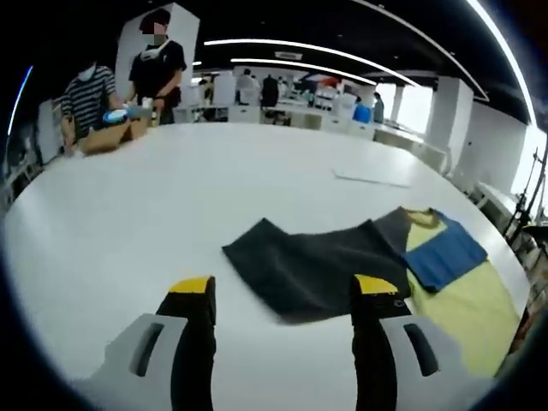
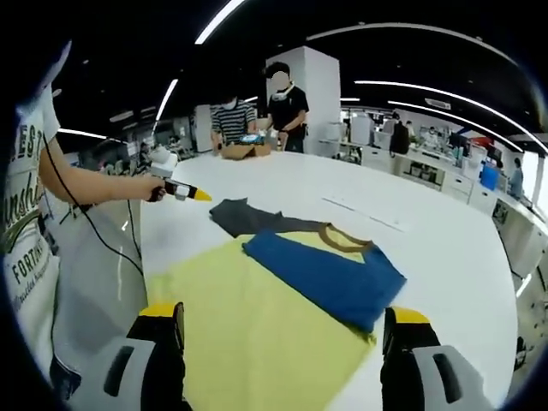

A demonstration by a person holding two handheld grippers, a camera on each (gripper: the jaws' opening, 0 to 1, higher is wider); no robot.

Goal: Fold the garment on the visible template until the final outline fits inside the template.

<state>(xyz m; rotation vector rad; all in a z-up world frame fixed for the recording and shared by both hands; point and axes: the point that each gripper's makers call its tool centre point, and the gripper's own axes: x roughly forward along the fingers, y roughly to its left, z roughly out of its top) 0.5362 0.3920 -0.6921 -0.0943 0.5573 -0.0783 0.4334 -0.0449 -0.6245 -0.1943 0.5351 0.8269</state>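
Observation:
A T-shirt lies flat on the white table (image 1: 171, 214): yellow body (image 2: 257, 334), blue sleeve (image 2: 330, 274) folded across the chest, dark grey sleeve (image 2: 244, 218) spread outward, brown collar (image 2: 342, 240). In the left gripper view the grey sleeve (image 1: 317, 265) lies just beyond my left gripper (image 1: 284, 291), which is open and holds nothing; blue sleeve (image 1: 445, 253) and yellow body (image 1: 467, 308) lie to the right. My right gripper (image 2: 284, 315) stands open over the shirt's yellow hem. The left gripper (image 2: 184, 192), held in a hand, hovers left of the grey sleeve.
A thin flat white sheet (image 1: 372, 177) lies on the table beyond the shirt (image 2: 360, 211). Two people stand at the far end by a brown cardboard box (image 1: 111, 135). The table edge (image 2: 479, 342) runs close on the right of the shirt.

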